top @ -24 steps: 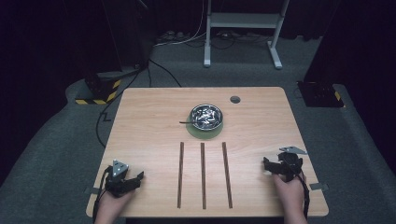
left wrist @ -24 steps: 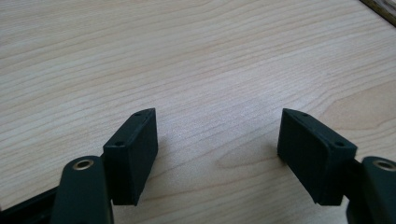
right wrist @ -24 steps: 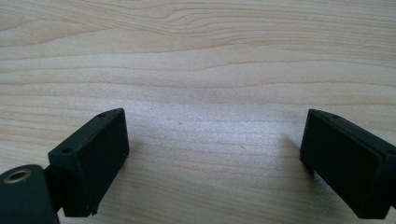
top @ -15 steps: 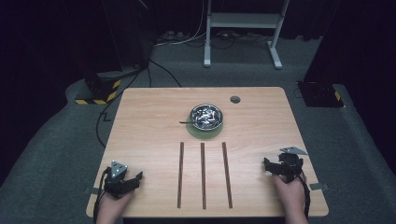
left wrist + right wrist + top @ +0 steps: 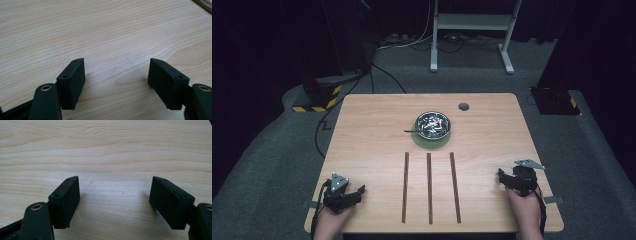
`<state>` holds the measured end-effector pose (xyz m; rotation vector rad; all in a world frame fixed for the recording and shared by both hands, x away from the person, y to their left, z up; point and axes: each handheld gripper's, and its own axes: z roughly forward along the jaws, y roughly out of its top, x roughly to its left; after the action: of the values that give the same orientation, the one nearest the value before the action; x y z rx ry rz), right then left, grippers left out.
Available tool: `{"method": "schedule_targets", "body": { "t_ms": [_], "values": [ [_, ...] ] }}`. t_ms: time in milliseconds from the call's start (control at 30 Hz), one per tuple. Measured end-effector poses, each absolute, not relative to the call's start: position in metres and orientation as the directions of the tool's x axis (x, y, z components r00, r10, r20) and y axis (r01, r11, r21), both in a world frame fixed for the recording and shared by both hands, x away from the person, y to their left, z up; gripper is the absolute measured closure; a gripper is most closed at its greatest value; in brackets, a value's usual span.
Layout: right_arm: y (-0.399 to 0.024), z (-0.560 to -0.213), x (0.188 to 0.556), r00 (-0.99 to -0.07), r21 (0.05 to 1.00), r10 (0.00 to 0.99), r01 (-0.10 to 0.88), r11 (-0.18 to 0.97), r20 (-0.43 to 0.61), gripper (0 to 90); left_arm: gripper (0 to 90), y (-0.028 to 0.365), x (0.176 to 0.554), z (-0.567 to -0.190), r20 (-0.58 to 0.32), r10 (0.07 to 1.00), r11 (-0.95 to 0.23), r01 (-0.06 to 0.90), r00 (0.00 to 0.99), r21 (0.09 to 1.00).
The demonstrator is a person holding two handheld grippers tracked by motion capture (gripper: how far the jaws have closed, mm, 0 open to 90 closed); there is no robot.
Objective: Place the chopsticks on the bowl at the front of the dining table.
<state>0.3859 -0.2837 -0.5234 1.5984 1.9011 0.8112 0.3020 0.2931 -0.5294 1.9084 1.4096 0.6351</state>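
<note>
The left tool (image 5: 354,192) rests on the near left corner of the worktop (image 5: 372,135). The right tool (image 5: 507,178) rests near the right edge. Both tools are spread wide, and nothing sits between their jaws. In the two gripper views there is just bare wood under them.

The metal bowl (image 5: 433,124) sits on a round green mat (image 5: 432,142) in the middle of the worktop, well away from both tools. It is full of small shiny metal bits, too small to name. A thin dark stick (image 5: 409,131) pokes out of its left side. Three dark strips (image 5: 429,187) lie side by side between the bowl and the person.

The job looks like it has not begun yet. A good way to start is to lift one tool, move it slowly over the strips, and come down at the bowl from above. Keep the jaws spread until they are around one bit. Go gently, so the bowl does not slide off its mat.
</note>
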Motion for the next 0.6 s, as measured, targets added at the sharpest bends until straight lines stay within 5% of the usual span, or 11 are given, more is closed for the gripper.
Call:
{"method": "schedule_targets", "body": {
  "t_ms": [33,267,367,600],
  "values": [
    [-0.285,-0.523,0.386,-0.156,0.717,0.987,0.686,0.123,-0.020,17.7,30.1,0.293,0.302,-0.529,-0.006,0.954,-0.191,0.627,0.299,0.755],
    [-0.268,-0.519,0.378,-0.211,0.739,0.977,0.657,0.147,-0.007,23.9,30.1,0.293,0.302,-0.529,-0.007,0.954,-0.192,0.627,0.300,0.755],
    [-0.250,-0.515,0.373,-0.298,0.738,0.954,0.647,0.191,0.015,35.4,30.1,0.293,0.302,-0.529,-0.007,0.954,-0.192,0.627,0.300,0.755],
    [-0.217,-0.514,0.367,-0.376,0.754,0.926,0.604,0.259,-0.017,32.5,30.0,0.293,0.302,-0.529,-0.007,0.954,-0.191,0.627,0.300,0.755]
  ]
}}
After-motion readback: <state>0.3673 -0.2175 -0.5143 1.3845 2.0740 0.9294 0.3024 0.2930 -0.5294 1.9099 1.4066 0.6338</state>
